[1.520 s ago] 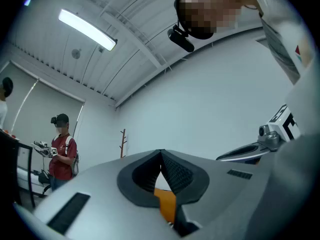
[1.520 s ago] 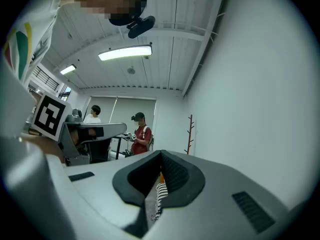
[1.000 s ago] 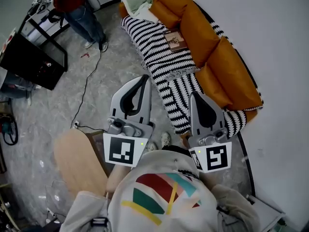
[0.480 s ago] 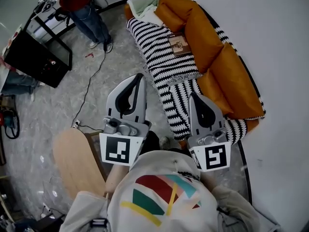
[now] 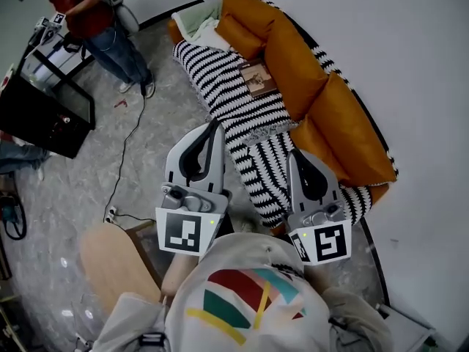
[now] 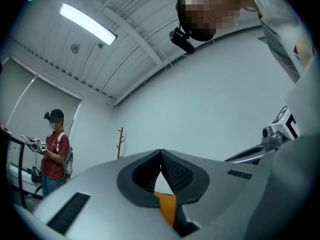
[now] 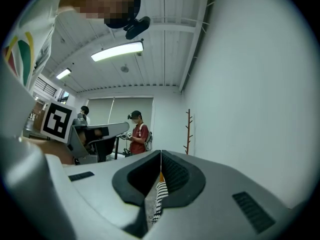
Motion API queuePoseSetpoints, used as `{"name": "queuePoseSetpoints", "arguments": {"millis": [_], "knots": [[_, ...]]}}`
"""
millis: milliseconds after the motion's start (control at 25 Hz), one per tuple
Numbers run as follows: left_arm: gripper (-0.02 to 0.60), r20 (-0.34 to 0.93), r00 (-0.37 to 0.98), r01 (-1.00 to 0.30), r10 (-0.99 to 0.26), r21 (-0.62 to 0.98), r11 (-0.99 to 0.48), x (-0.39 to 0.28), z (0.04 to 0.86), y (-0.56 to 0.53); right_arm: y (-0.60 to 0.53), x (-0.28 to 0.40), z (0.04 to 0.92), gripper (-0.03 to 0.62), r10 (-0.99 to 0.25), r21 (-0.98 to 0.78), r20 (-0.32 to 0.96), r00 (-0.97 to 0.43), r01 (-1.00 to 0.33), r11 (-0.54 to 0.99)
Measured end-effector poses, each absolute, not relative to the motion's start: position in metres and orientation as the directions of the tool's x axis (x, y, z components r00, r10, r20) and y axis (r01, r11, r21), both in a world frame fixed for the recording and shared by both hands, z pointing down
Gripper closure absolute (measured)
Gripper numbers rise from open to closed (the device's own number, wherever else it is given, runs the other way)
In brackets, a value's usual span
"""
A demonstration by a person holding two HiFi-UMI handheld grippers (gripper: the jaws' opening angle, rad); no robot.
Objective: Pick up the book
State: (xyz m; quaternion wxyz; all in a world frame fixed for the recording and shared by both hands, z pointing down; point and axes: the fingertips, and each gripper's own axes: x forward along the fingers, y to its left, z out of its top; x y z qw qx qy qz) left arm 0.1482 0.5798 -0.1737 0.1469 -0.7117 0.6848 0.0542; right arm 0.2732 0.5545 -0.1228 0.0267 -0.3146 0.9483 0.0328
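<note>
The book (image 5: 256,79) lay on the striped blanket (image 5: 220,86) over the orange sofa (image 5: 293,57), upper middle of the head view, well beyond the left gripper (image 5: 214,125) and right gripper (image 5: 295,156) (both clamped together on nothing), so one pair likely had to part before meeting its edge

Book (image 5: 257,78) on blanket (image 5: 220,86), blanket on sofa (image 5: 293,50), 12 o'clock. Left gripper (image 5: 214,125) and right gripper (image 5: 296,155) side by side near sofa's front edge, book well beyond them. Standing person (image 5: 88,20) 10 o'clock, beside table (image 5: 37,116).
</note>
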Motion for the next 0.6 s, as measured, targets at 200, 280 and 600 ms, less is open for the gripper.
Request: {"name": "queuePoseSetpoints", "arguments": {"millis": [200,280,600], "knots": [[0.574,-0.274,0.100,-0.988,-0.957,-0.138,-0.064,0.102,-0.170,0.540,0.518,0.226,-0.124,0.580,-0.628,0.051,-0.082,-0.774,-0.633,0.773],[0.574,-0.280,0.102,-0.990,-0.954,-0.127,-0.069,0.067,-0.176,0.523,0.502,0.192,-0.131,0.580,-0.637,0.056,-0.081,-0.767,-0.641,0.765],[0.574,-0.274,0.108,-0.990,-0.956,-0.112,-0.080,-0.031,-0.186,0.480,0.463,0.134,-0.141,0.580,-0.679,0.029,-0.102,-0.727,-0.685,0.728]]}}
